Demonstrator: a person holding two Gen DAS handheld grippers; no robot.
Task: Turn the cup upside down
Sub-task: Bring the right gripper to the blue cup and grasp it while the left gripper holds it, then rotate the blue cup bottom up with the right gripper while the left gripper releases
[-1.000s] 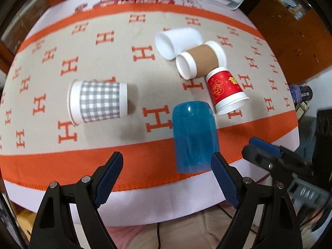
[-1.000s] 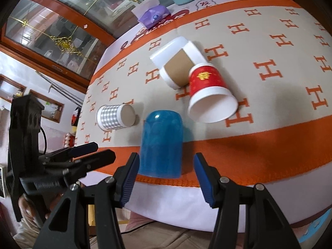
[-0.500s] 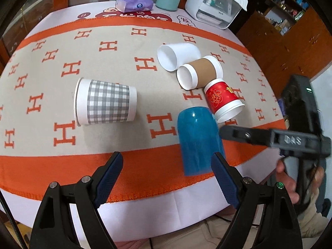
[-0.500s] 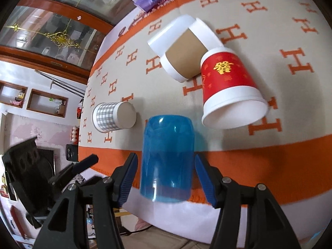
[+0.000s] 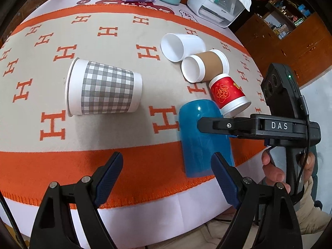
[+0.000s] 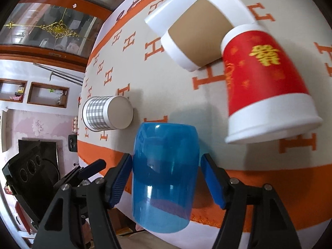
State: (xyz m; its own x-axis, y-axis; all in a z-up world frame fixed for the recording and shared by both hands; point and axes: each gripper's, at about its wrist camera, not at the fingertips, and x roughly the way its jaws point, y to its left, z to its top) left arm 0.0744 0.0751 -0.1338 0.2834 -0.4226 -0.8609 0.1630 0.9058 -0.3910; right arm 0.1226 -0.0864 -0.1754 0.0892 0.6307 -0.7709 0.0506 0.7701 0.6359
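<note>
A translucent blue cup (image 5: pixel 202 137) lies on its side on the orange band of the tablecloth, open end toward the table's near edge; it also shows in the right wrist view (image 6: pixel 164 176). My right gripper (image 6: pixel 166 178) is open, its blue pads on either side of the cup's middle, close to its walls. From the left wrist view the right gripper's finger (image 5: pixel 228 125) reaches across the cup. My left gripper (image 5: pixel 166 178) is open and empty, hovering over the near edge, left of the blue cup.
A grey checked cup (image 5: pixel 103 89), a white cup (image 5: pixel 182 45), a brown-sleeved cup (image 5: pixel 205 67) and a red cup (image 5: pixel 227 94) lie on their sides on the H-patterned cloth (image 5: pixel 62 31). A white appliance (image 5: pixel 217 2), a teal cup and a purple pack stand at the far edge.
My right gripper has moved in over the blue cup, so its pads now straddle it. The left gripper has drawn closer to the table and shifted left.
</note>
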